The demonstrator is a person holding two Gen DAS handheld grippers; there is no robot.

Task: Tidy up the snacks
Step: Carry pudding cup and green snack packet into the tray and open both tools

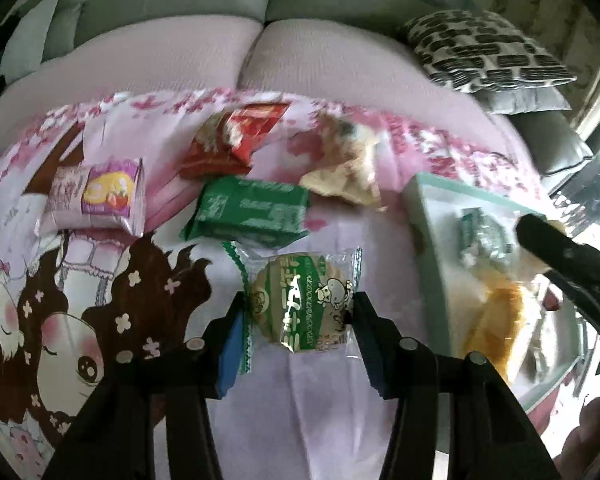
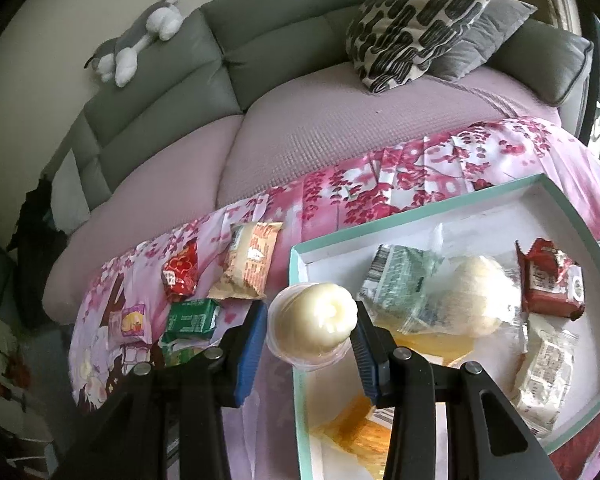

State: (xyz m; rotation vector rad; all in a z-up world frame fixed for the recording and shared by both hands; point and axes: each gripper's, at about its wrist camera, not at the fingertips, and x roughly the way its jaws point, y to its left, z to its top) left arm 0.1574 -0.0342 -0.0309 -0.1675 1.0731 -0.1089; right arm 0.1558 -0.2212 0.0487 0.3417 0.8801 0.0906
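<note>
both grippers loaded over the pink printed cloth.
left gripper clamps a green-and-clear round biscuit packet; right gripper clamps a cream wrapped bun at the teal-rimmed white tray edge; green packet lies ahead.

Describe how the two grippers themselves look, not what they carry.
Both match: the left gripper and right gripper have matte black angular arms with round silver bolt heads, ending in two fingers faced with blue pads; the right's look ribbed. No cables, markings or sleeves visible.
</note>
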